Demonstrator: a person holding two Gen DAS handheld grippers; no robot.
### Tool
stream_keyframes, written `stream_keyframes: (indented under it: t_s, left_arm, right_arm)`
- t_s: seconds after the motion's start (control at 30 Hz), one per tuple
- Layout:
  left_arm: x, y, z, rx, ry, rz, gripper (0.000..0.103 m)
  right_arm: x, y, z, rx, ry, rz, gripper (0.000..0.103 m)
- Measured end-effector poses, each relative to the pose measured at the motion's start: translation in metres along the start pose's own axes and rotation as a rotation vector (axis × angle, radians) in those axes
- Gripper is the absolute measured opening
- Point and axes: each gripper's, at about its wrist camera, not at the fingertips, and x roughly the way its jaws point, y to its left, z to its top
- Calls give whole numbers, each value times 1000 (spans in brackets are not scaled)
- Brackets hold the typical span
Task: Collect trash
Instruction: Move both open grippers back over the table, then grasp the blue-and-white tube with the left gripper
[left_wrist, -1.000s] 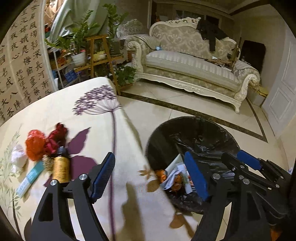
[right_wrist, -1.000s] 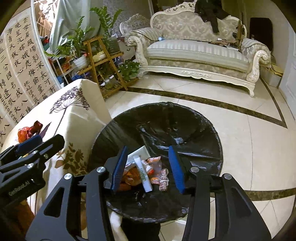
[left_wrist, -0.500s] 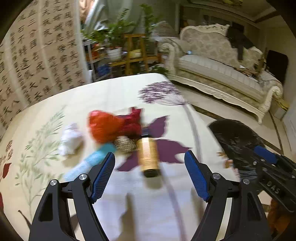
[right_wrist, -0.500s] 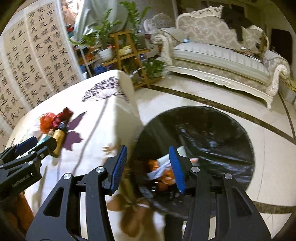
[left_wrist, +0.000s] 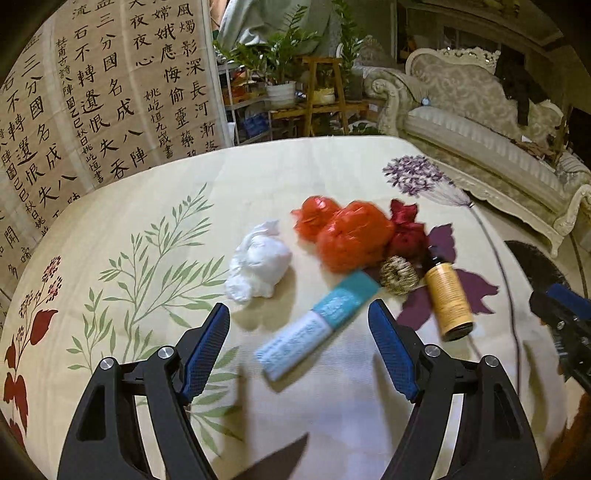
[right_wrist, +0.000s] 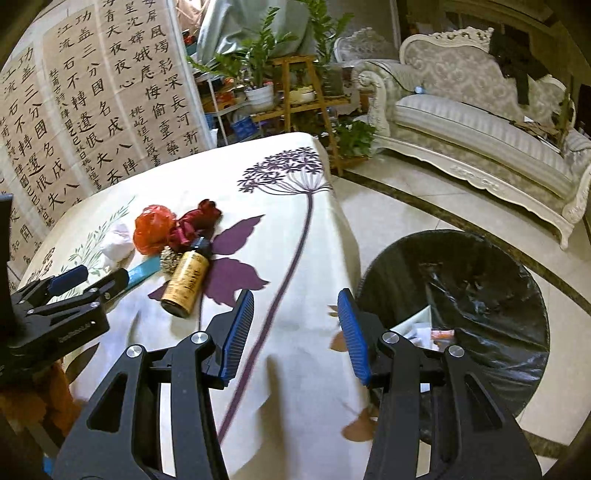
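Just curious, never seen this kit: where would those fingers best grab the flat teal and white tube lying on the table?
Probably mid-length on the flat teal and white tube, across its narrow width, from above: it lies flat and slanted between the open left gripper fingers.

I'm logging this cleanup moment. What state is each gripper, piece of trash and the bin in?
left gripper: open, empty
right gripper: open, empty
amber bottle: lying on its side, capped
blue tube: lying flat
white tissue: crumpled
orange plastic bag: crumpled
trash bin: open, bag-lined, partly filled
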Motion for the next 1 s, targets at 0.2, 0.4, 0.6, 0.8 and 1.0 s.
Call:
stream_keyframes:
  t_s: [0.2,0.4,0.6,0.8,1.0]
  left_arm:
    - [16,5,0,26,67,-23,75]
    - [13,1,-2,42,79,-77,55]
    - [8,-9,-8,65,53,-75,22]
    - [5,-7,-8,37,49,-84,19]
    - [0,-4,-10,16,41,-91,18]
  right_arm:
    - [3,8,2,-10,6,5,46]
    - [4,9,2,-12,12,6,46]
    - [5,15,0,-21,15,14,46]
    - [5,22,1,-35,15,27,46]
    - [6,34,4,-54,13,43,46]
